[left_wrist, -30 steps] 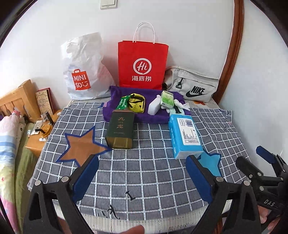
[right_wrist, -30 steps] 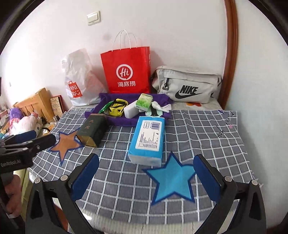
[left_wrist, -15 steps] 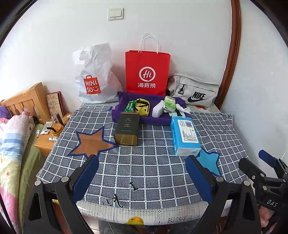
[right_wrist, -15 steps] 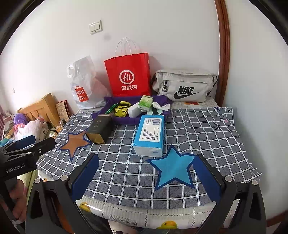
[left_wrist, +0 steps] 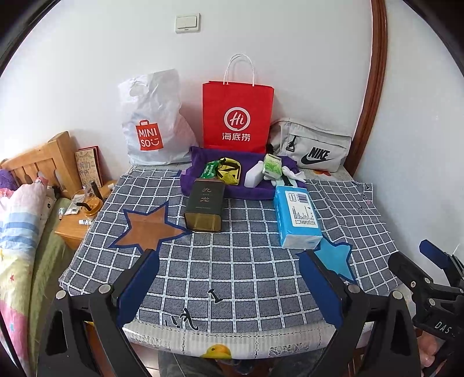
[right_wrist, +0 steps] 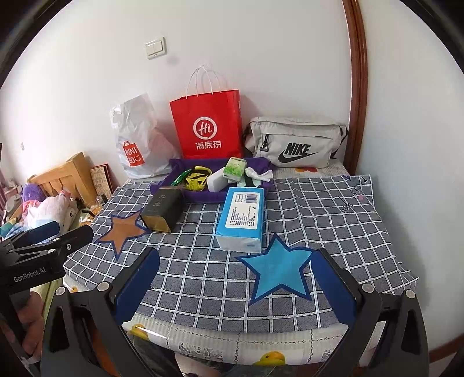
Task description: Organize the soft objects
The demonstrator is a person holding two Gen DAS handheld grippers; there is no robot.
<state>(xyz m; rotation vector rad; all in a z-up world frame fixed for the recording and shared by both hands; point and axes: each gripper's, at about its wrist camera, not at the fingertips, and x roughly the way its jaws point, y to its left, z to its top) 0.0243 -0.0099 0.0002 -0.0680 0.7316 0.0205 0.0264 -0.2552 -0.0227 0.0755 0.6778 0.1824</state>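
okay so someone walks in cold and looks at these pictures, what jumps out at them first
Probably the bright red paper bag standing against the back wall, between a white plastic bag and a grey waist bag. Next, the blue tissue pack lying mid-table on the checked cloth, just behind a blue star patch.

Against the white wall stand a white Miniso plastic bag (left_wrist: pixel 153 121), a red Haidilao paper bag (left_wrist: pixel 237 116) and a grey Nike waist bag (left_wrist: pixel 311 149). A light switch (left_wrist: pixel 187 23) sits above; a wooden nightstand (left_wrist: pixel 76 223) stands leftward.
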